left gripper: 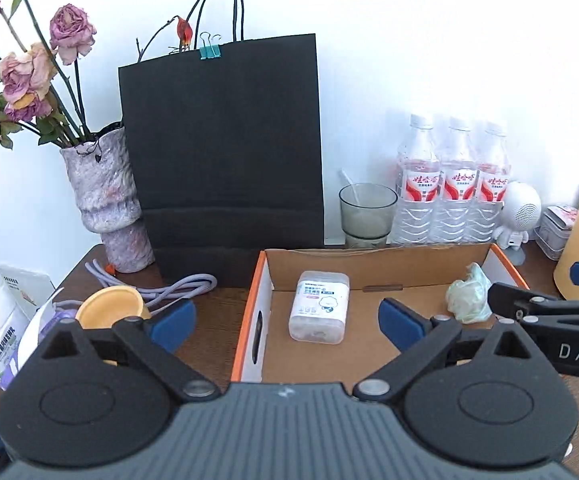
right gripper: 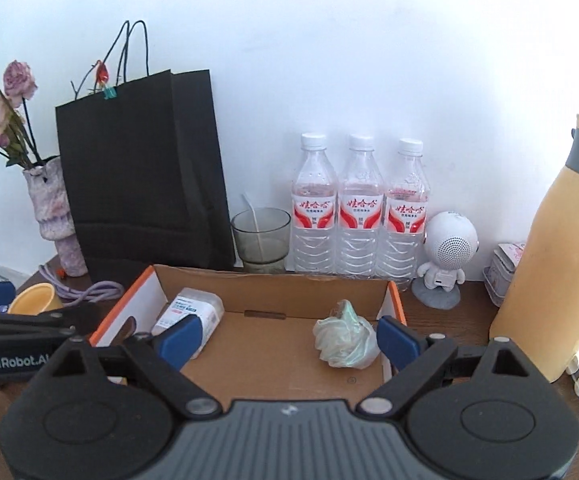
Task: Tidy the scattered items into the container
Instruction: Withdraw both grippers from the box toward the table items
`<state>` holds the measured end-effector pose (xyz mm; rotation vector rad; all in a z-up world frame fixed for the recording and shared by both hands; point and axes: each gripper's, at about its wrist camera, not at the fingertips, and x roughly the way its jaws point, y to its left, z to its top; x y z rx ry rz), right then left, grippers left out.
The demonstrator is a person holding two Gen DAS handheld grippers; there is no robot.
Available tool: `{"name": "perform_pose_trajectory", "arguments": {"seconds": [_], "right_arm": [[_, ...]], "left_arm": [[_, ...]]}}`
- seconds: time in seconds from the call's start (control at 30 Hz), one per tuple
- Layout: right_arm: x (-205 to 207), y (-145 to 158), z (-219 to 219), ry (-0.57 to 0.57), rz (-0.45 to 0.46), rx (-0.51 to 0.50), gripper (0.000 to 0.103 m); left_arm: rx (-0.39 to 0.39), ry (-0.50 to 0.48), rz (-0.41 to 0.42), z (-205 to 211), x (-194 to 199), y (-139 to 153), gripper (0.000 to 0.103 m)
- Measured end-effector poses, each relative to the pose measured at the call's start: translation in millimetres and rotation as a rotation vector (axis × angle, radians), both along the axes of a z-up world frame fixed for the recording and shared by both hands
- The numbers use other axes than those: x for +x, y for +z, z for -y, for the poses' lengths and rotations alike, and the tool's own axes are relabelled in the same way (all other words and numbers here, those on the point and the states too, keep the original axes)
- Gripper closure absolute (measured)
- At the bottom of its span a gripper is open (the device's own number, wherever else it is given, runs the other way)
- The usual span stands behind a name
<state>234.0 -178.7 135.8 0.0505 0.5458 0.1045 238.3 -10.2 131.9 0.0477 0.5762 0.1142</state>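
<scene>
Both tools hang wide open and empty: left tool (left gripper: 285, 320), right tool (right gripper: 287, 340), near edge of the cardboard box (right gripper: 281, 280). Swab pack (left gripper: 319, 306) lies left inside, crumpled bag (right gripper: 345, 338) right. Yellow cup (left gripper: 109, 306) and purple cable (left gripper: 177, 284) remain out on the worktop (left gripper: 209, 316), likely next.

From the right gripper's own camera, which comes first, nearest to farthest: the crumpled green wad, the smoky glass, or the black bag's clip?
1. Crumpled green wad, in the box between the right gripper's open fingers.
2. Smoky glass, behind the box.
3. Clip, atop the bag, far left.
</scene>
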Motion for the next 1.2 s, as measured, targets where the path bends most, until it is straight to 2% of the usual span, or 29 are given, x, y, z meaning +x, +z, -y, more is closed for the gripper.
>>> {"name": "perform_pose_trajectory", "arguments": {"seconds": [0.13, 0.27, 0.37, 0.47, 0.57, 0.77, 0.93, 1.03, 1.1, 1.2], "right_arm": [[-10, -11, 6, -0.028, 0.048, 0.077, 0.009], [-20, -16, 10, -0.047, 0.068, 0.089, 0.009], [-40, -17, 16, -0.058, 0.097, 0.126, 0.009], [-74, -22, 21, -0.046, 0.122, 0.157, 0.009], [-117, -31, 21, -0.068, 0.109, 0.152, 0.009], [-218, -57, 21, -0.046, 0.101, 0.177, 0.006], [-289, -79, 18, -0.06, 0.109, 0.127, 0.004], [-322, -89, 18, -0.068, 0.099, 0.15, 0.003], [-341, -95, 13, -0.054, 0.107, 0.113, 0.003], [-363, -98, 9, -0.062, 0.129, 0.088, 0.002]], "left_arm": [[-0.019, 0.01, 0.049, 1, -12, -10, 0.003], [-0.014, 0.004, 0.07, 0, -22, -14, 0.003], [-0.021, 0.012, 0.081, -4, -45, -15, 0.003], [-0.052, -0.002, 0.1, -8, -87, -18, 0.0], [-0.035, -0.039, 0.104, -7, -136, -24, 0.0], [-0.059, -0.068, 0.125, -17, -240, -50, 0.0], [-0.07, -0.072, 0.146, -18, -311, -70, 0.0], [-0.058, -0.064, 0.155, -18, -334, -81, 0.0], [-0.062, -0.068, 0.13, -19, -342, -85, 0.0], [-0.057, -0.07, 0.153, -23, -359, -87, 0.0]]}}
